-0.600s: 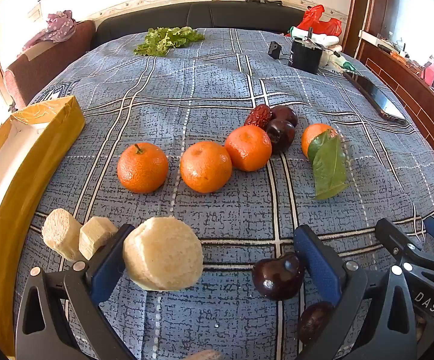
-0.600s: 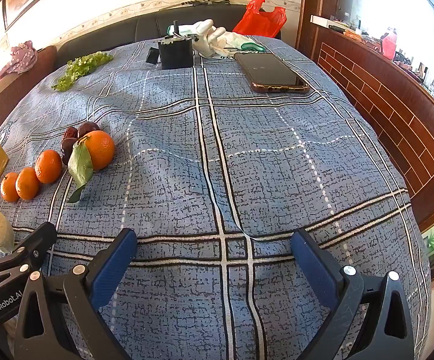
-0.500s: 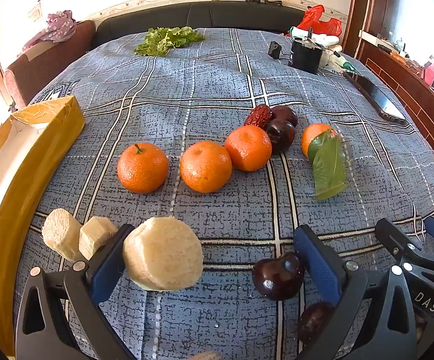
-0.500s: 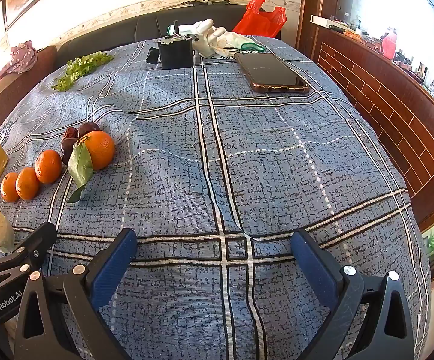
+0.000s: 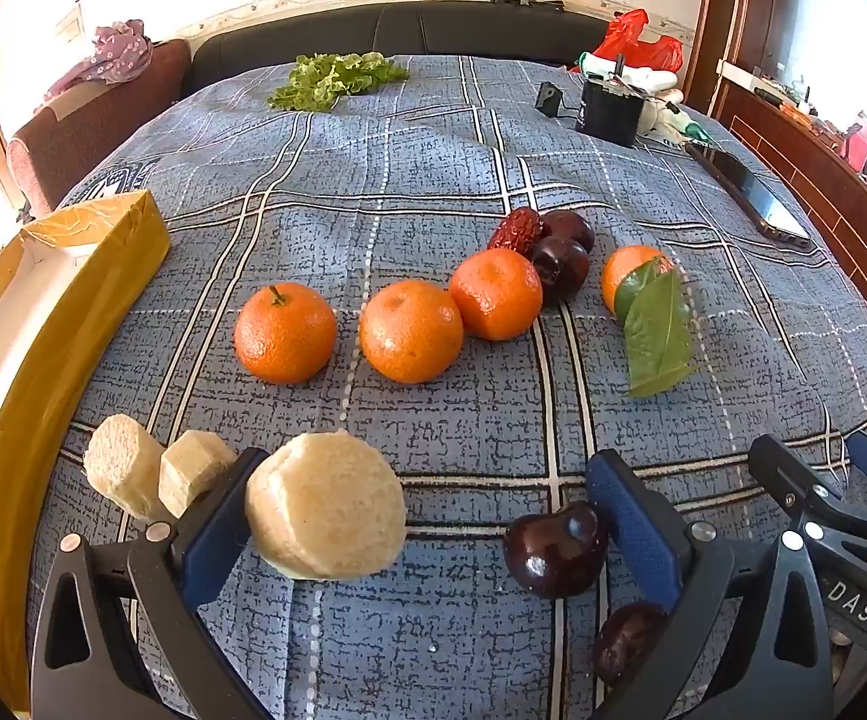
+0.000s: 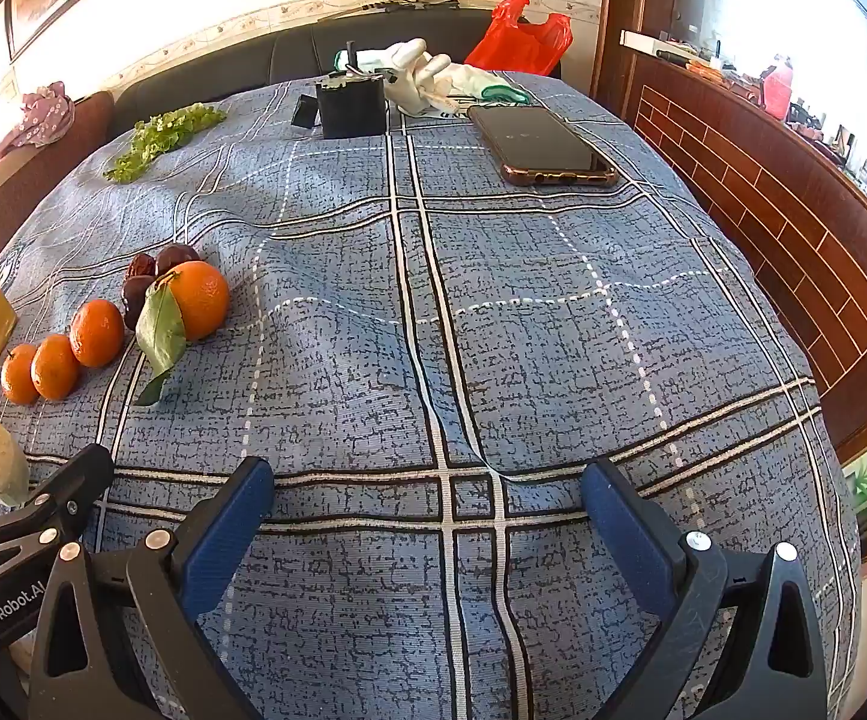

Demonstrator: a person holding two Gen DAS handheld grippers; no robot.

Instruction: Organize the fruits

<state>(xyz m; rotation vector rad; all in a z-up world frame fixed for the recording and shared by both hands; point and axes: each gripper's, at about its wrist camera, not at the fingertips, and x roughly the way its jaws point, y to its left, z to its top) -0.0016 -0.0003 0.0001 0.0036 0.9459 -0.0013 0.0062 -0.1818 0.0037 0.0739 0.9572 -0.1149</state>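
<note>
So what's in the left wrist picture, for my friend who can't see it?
Four round oranges, one with a green leaf, sit in a row on a blue checked cloth. Nearer, the open left gripper has a pale cut chunk and a dark shiny plum between its blue fingers.

The left gripper [image 5: 418, 501] hangs wide open over a blue checked cloth [image 5: 433, 192], a big pale chunk [image 5: 325, 507] and a dark plum [image 5: 553, 549] lying between its blue pads, neither gripped. Two smaller pale pieces [image 5: 151, 477] lie left of it beside a yellow box [image 5: 73, 300]. Beyond sit three oranges [image 5: 409, 330] in a row, a fourth with a leaf [image 5: 658, 330], and dark fruits [image 5: 559, 249] touching the third.
</note>
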